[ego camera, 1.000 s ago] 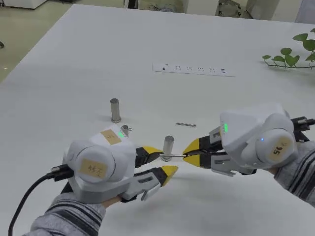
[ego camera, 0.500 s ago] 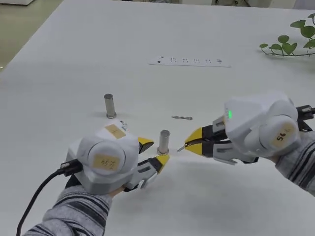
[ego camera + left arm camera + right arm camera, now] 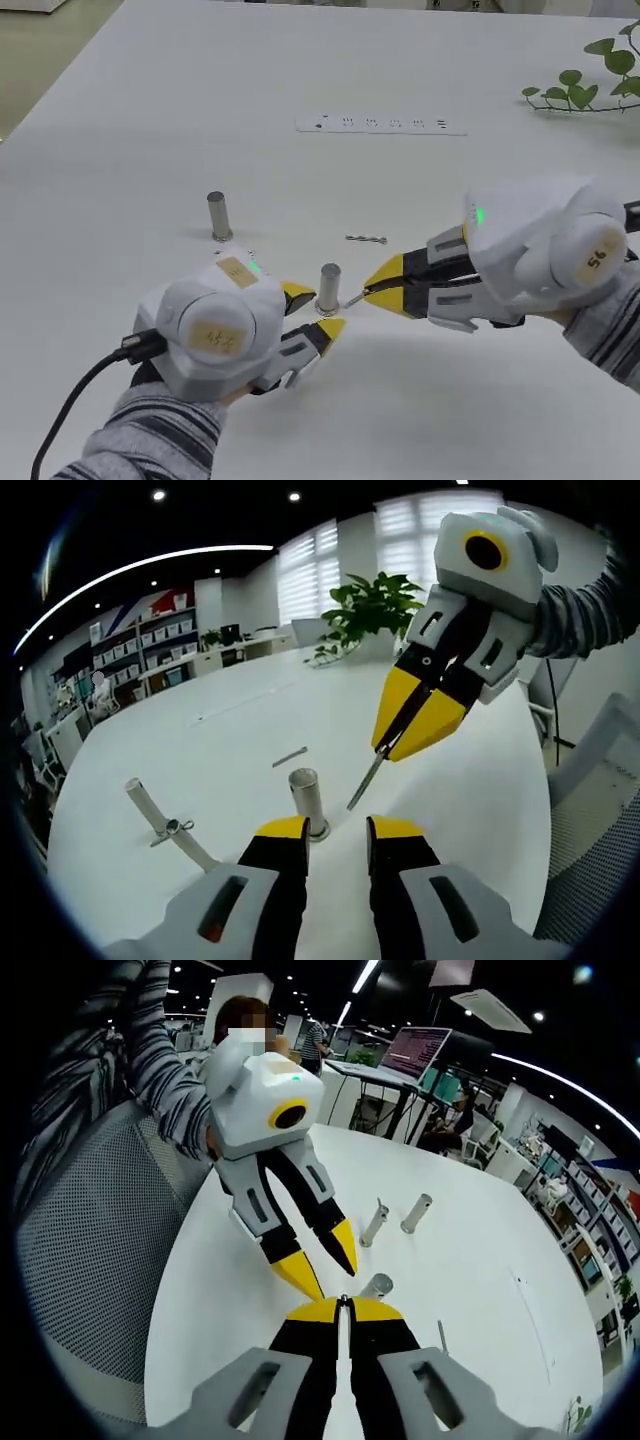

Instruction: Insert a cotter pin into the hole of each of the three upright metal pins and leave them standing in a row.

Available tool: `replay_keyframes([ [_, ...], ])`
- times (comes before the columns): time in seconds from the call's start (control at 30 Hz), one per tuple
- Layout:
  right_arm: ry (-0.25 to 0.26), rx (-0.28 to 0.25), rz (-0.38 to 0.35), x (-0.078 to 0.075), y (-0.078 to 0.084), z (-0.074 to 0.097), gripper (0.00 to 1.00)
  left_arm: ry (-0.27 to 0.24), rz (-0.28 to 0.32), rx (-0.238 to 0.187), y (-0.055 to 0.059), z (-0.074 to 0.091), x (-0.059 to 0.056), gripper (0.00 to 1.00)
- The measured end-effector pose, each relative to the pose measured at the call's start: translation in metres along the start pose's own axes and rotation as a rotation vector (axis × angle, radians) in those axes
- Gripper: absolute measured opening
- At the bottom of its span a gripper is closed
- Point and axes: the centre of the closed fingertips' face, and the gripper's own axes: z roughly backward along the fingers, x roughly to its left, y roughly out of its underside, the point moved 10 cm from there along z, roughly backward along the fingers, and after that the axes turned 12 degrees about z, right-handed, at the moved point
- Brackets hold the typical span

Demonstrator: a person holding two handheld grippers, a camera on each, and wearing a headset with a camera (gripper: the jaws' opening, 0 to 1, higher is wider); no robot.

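A short steel pin (image 3: 328, 286) stands upright on the white table. My left gripper (image 3: 315, 311) is open, its yellow jaws on either side of the pin's base (image 3: 306, 800) without touching it. My right gripper (image 3: 370, 287) is shut on a cotter pin (image 3: 352, 298), whose free end slants down toward the steel pin from the right and stops just short of it (image 3: 365, 779). A second upright pin (image 3: 218, 215) stands at the back left. A third pin (image 3: 150, 808) carries a cotter pin (image 3: 173, 828). One loose cotter pin (image 3: 366, 239) lies behind.
A white power strip (image 3: 380, 124) lies farther back on the table (image 3: 480, 400). Green plant leaves (image 3: 585, 80) reach in at the far right. In the right gripper view, office desks and a seated person are beyond the table.
The right gripper drew the cotter pin back from the steel pin, then brought it close again, now slanting downward. The left jaws shifted to flank the pin. The head camera also moved.
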Motion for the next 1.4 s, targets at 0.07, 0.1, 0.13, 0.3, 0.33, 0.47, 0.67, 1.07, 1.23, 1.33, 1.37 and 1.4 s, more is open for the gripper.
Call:
replay_keyframes([
  [0.07, -0.007, -0.037, -0.025, 0.000, -0.004, 0.000, 0.00, 0.003, -0.015, 0.000, -0.001, 0.001, -0.001, 0.18],
  [0.1, -0.008, -0.048, -0.036, -0.001, -0.005, 0.000, 0.00, 0.007, -0.023, -0.001, -0.001, 0.002, -0.002, 0.17],
  [0.13, -0.014, -0.064, -0.050, -0.001, -0.007, 0.000, 0.00, 0.010, -0.033, -0.001, -0.002, 0.002, -0.002, 0.16],
  [0.3, -0.042, -0.090, -0.061, 0.002, -0.009, -0.004, 0.00, 0.014, -0.072, -0.007, -0.004, 0.004, -0.004, 0.07],
  [0.33, -0.046, -0.087, -0.060, 0.003, -0.008, -0.004, 0.00, 0.017, -0.078, -0.007, -0.004, 0.005, -0.004, 0.05],
  [0.47, -0.047, -0.092, -0.080, 0.000, -0.006, -0.005, 0.00, 0.023, -0.110, -0.002, -0.004, 0.006, -0.005, 0.00],
  [0.67, -0.063, -0.026, -0.036, 0.002, -0.005, -0.006, 0.00, 0.018, -0.208, 0.031, -0.005, 0.008, -0.005, 0.00],
  [1.07, -0.151, 0.130, 0.117, 0.005, -0.001, -0.011, 0.00, 0.050, -0.407, 0.110, -0.003, 0.006, -0.013, 0.00],
  [1.23, -0.194, 0.154, 0.135, 0.009, 0.002, -0.017, 0.00, 0.067, -0.466, 0.131, -0.001, 0.007, -0.015, 0.00],
  [1.33, -0.212, 0.172, 0.133, 0.010, 0.004, -0.019, 0.00, 0.081, -0.491, 0.142, 0.000, 0.006, -0.016, 0.00],
  [1.37, -0.215, 0.175, 0.131, 0.010, 0.005, -0.020, 0.00, 0.083, -0.498, 0.144, 0.000, 0.007, -0.017, 0.00],
  [1.4, -0.218, 0.178, 0.132, 0.011, 0.006, -0.020, 0.00, 0.081, -0.500, 0.144, 0.000, 0.007, -0.017, 0.00],
])
